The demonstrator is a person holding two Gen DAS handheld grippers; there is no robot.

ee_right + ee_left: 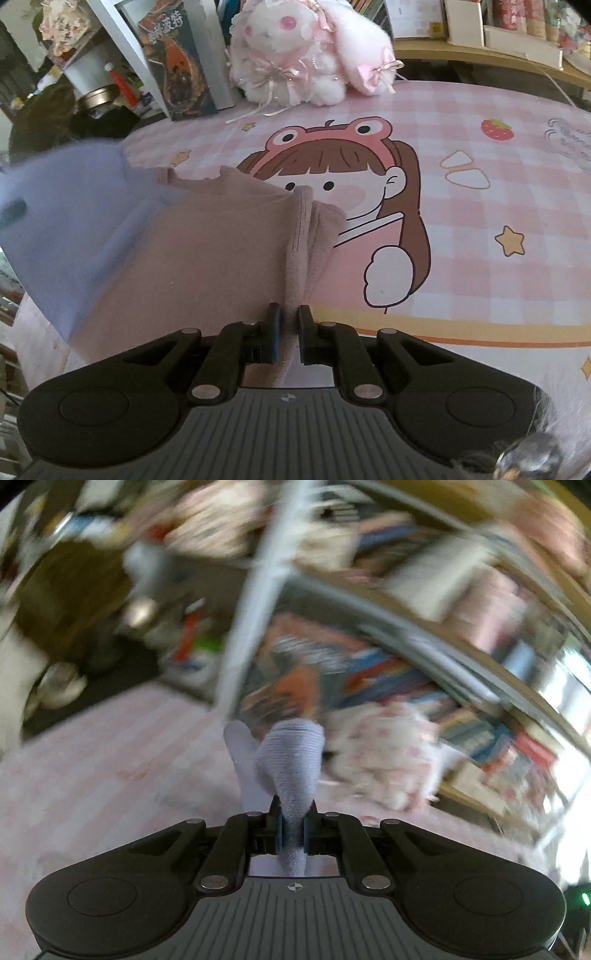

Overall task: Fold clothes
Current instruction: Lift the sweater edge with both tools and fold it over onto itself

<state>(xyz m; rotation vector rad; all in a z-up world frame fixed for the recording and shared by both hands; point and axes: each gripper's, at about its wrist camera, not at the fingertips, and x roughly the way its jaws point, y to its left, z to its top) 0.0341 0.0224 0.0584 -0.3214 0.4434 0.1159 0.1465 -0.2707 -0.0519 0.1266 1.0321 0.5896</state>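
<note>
**Both claws pinch cloth above the pink desk**

Your left gripper (291, 825) is clamped on a bunched lavender fold (291, 760) that rises from between its blue pads. Your right gripper (289, 332) is closed on a ridge of the pink garment (207, 251), which drapes from the jaws toward the left edge of the desk (498, 206). A lavender part (62, 206) of the cloth hangs blurred at the left of that view.

At the desk's far edge a shelf (122, 51) holds a round tin (96, 96) and a white cylinder; their contents are hidden. A boxed book (177, 62) stands beside a pink plush rabbit (310, 55); its cover carries Chinese characters too small to read.

Only the right view shows the mat's cartoon girl (343, 173) in a frog hat, a strawberry (496, 129) and stars. The left view is smeared, showing only book-filled shelves (369, 672) and the rabbit's blur.
</note>
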